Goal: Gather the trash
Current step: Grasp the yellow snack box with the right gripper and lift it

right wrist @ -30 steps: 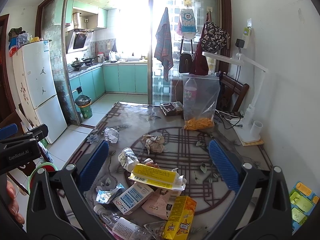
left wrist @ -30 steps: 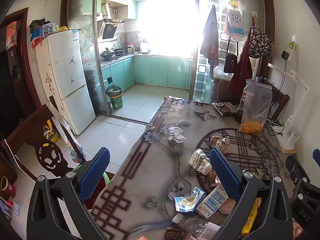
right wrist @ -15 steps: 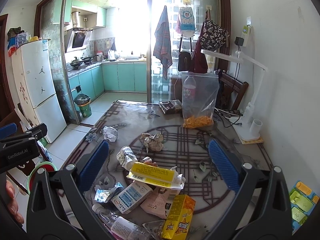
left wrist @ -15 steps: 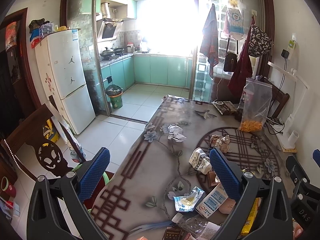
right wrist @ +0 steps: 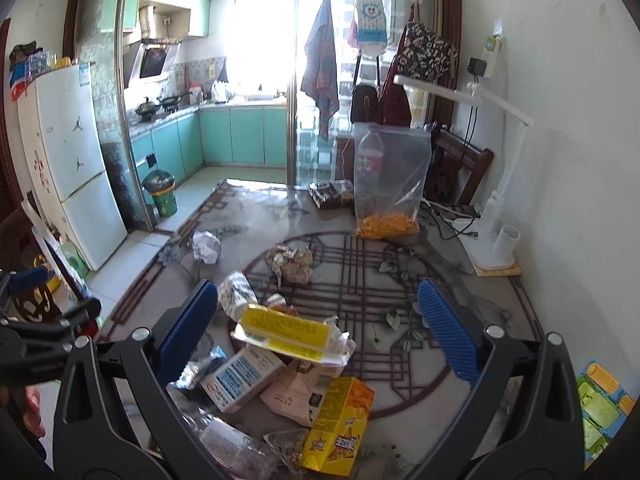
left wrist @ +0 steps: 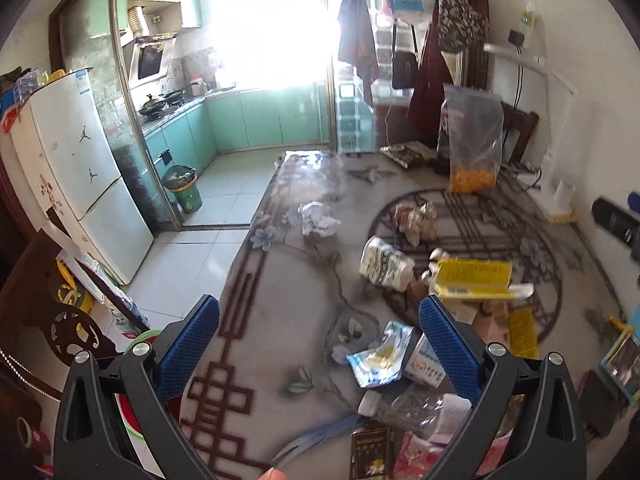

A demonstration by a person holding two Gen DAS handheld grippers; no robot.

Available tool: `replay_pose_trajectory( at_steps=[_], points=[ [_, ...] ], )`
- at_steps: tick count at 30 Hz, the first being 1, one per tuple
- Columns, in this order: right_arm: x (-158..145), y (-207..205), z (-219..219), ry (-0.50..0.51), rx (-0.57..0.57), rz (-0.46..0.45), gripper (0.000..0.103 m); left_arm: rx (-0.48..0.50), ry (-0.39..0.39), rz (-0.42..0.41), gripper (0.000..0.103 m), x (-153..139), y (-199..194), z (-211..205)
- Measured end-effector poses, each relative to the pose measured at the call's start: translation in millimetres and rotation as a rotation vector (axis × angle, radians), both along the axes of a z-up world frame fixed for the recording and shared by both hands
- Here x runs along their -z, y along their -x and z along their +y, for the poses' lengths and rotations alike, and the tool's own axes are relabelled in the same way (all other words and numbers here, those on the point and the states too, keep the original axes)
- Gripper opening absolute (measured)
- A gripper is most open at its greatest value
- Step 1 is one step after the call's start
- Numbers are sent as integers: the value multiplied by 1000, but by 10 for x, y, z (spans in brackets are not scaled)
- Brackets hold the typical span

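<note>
My left gripper and right gripper hover above the table, jaws spread wide, holding nothing. Wrappers, yellow packet and cartons lie heaped below.

A white fridge is standing at the left, beside a kitchen with teal cabinets. A clear bag of orange snacks and a white desk lamp are sitting on the patterned table.
</note>
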State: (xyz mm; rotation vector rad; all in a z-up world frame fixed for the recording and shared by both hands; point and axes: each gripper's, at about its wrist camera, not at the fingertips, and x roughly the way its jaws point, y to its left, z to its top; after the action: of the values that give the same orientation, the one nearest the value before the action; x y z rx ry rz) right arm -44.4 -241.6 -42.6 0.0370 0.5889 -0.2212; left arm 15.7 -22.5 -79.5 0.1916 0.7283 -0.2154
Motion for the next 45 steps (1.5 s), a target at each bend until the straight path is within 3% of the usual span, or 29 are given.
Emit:
replay_pose_trajectory(
  at_steps=[5, 9, 11, 14, 17, 18, 21, 28, 30, 36, 40, 45],
  points=[
    [313, 38, -100, -28, -31, 113, 99, 108, -30, 229, 95, 828, -184, -99],
    [528, 92, -165, -61, -53, 177, 99, 217, -155, 277, 93, 1247, -264, -375],
    [603, 111, -208, -81, -47, 204, 98, 250, -171, 305, 83, 1374, -339, -463],
    [683, 148, -280, -120, -36, 236, 84, 264, -174, 347, 64, 1485, -473, -545],
    [767, 125, -297, -119, -42, 261, 79, 274, -155, 408, 31, 1591, -575, -551],
    [796, 95, -294, -112, -59, 272, 74, 278, -135, 422, 11, 1600, -586, -534],
    [866, -72, -283, -113, -149, 310, 74, 261, -112, 384, 3, 1486, -551, -462],
    [1093, -775, -237, -6, -398, 423, 75, 213, -8, 266, 3, 924, -284, -175],
    [1190, -952, -182, 39, -453, 465, 79, 188, 21, 243, 3, 773, -231, -77],
    [1486, -1283, -34, 158, -571, 572, 82, 102, 66, 197, 3, 533, -165, 201],
    [1569, -1340, -65, 129, -576, 596, 58, 65, 77, 188, 3, 452, -185, 310],
    [1481, -1324, -126, 86, -551, 552, 46, 56, 84, 187, 3, 426, -215, 377]
  ],
)
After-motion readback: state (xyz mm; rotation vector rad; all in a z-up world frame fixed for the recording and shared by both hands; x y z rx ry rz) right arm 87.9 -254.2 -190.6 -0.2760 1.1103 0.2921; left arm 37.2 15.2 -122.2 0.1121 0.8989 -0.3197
